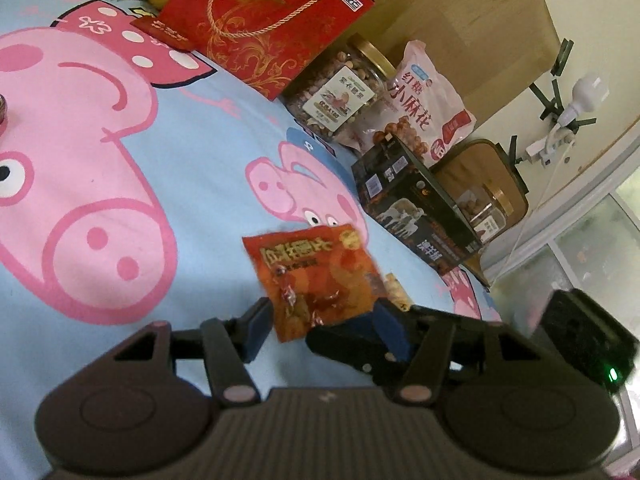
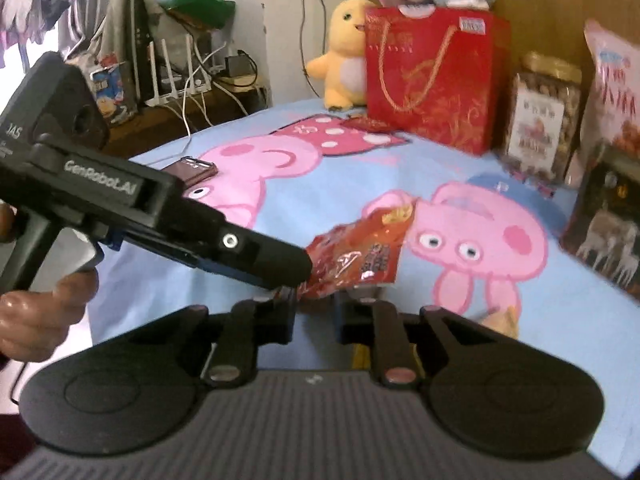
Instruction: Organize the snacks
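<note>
An orange-red snack packet [image 1: 316, 280] hangs over the blue cartoon-pig bedsheet [image 1: 208, 152]. It sits between the fingers of my left gripper [image 1: 320, 311], which stand apart from its sides, so that gripper is open around it. My right gripper [image 1: 344, 338] comes in from the right and is shut on the packet's lower edge. In the right wrist view the packet [image 2: 360, 252] rises just above my right gripper [image 2: 316, 308]. There the left gripper [image 2: 294, 270], held by a hand, reaches the packet's left end.
Along the headboard stand a red gift bag [image 1: 264, 20], a nut jar [image 1: 340, 88], a pink snack bag [image 1: 428, 108] and a black box [image 1: 412, 208]. A brown bag [image 1: 460, 172] holds another jar. A small yellow snack [image 2: 504, 320] lies on the sheet. A yellow plush [image 2: 344, 60] sits behind.
</note>
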Available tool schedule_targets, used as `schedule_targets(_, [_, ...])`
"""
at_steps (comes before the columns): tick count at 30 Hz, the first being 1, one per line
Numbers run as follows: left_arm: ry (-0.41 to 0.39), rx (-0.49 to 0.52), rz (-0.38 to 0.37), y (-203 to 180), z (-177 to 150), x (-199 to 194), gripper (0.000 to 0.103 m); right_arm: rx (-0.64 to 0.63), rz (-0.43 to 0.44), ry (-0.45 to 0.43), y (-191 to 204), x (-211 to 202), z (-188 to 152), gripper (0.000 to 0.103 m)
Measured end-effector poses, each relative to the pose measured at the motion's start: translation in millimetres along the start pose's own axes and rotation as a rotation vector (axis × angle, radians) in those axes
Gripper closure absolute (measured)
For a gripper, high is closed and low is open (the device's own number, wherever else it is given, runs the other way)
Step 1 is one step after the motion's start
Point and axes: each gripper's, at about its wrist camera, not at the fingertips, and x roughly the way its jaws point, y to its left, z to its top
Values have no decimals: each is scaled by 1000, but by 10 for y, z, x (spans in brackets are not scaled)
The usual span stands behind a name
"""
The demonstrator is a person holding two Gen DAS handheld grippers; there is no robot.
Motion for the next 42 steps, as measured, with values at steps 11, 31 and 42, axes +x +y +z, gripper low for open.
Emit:
schedule_targets(11, [-12, -100, -41, 160, 64, -82, 46, 419, 193, -34, -494, -42, 63, 73])
schedule_targets(31, [-5, -237, -86, 197, 244, 275, 73, 638, 181, -96, -696, -93, -43, 95])
schedule_targets(42, [15, -2, -138, -644, 732, 650, 74, 572, 58, -286, -934, -614, 100, 95])
